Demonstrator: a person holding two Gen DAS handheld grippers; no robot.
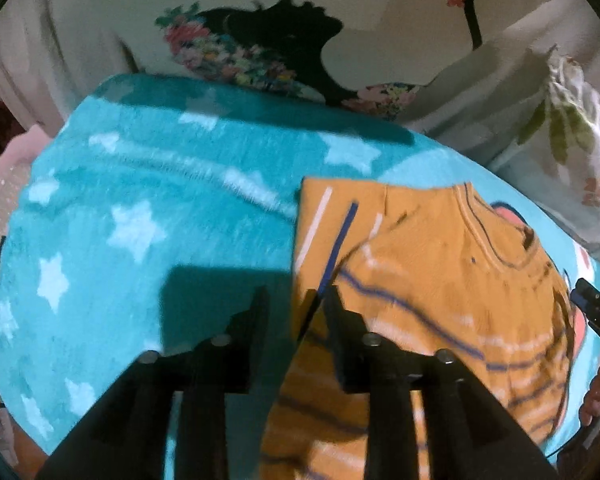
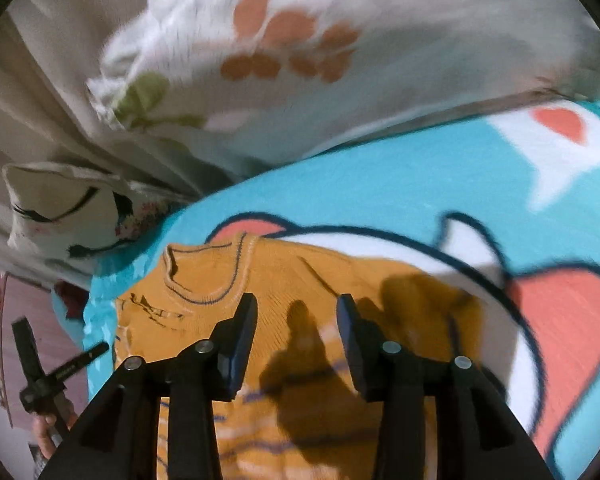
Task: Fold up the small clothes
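My left gripper (image 1: 296, 300) hangs over the left edge of the orange top (image 1: 432, 280), its jaws a little apart; the edge of the cloth runs up through the gap between them, but the picture is blurred and I cannot tell whether the pads touch it. The top lies flat on the blue blanket (image 1: 140, 200), filling the lower right of my left view, with its round collar toward the upper right and white and blue stripes across its body. Pale stars dot the blanket on the left of that frame. A floral pillow (image 1: 560, 140) sits at the upper right beyond the blanket, and a cushion (image 1: 268, 48) with a black print and flowers stands at the top centre. At the right edge of the left view I see my right gripper (image 1: 598, 312) from the side. In the right view that gripper (image 2: 296, 312) is spread, nothing between its fingers (image 2: 242, 332), poised above the top (image 2: 292, 280) just below the collar; its shadow falls on the cloth. A cartoon figure in white and coral (image 2: 560, 320) shows on the blanket at the right. My left gripper (image 2: 56, 356) shows small at the lower left.
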